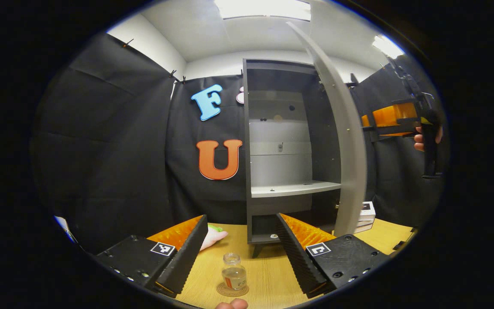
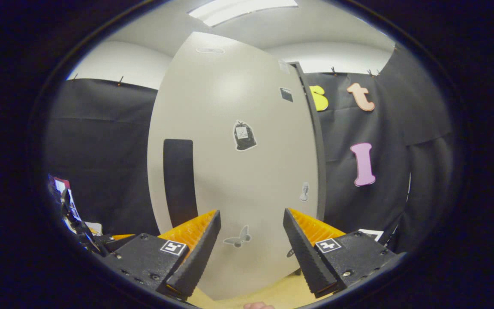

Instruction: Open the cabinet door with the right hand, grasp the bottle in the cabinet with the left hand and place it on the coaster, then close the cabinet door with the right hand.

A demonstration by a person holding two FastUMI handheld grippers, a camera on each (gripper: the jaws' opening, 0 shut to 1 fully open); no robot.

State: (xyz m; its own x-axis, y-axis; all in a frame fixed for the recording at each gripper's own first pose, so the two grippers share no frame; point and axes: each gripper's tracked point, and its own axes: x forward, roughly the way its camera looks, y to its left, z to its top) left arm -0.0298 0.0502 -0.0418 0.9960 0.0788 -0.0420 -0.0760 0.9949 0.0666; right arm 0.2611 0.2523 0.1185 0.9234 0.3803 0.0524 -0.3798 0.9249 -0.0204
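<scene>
A small clear glass bottle [image 1: 234, 272] stands upright on a round coaster [image 1: 232, 291] on the wooden table [image 1: 268, 274]. It sits low between the fingers of my left gripper [image 1: 242, 218], which is open and not touching it. Behind it, the grey cabinet [image 1: 279, 141] stands open with a bare shelf [image 1: 294, 189]. Its door [image 1: 350, 141] is swung out edge-on at the right. Beyond the door, a hand holds my right gripper [image 1: 369, 124]. In the right gripper view, my right gripper [image 2: 251, 212] is open, close to the door's outer face [image 2: 238, 163], to the right of its dark handle [image 2: 179, 180].
A pale pink and green object [image 1: 213, 237] lies on the table behind my left finger. Stacked white boxes [image 1: 366, 216] sit to the right of the door's foot. Black cloth walls close in the booth on all sides.
</scene>
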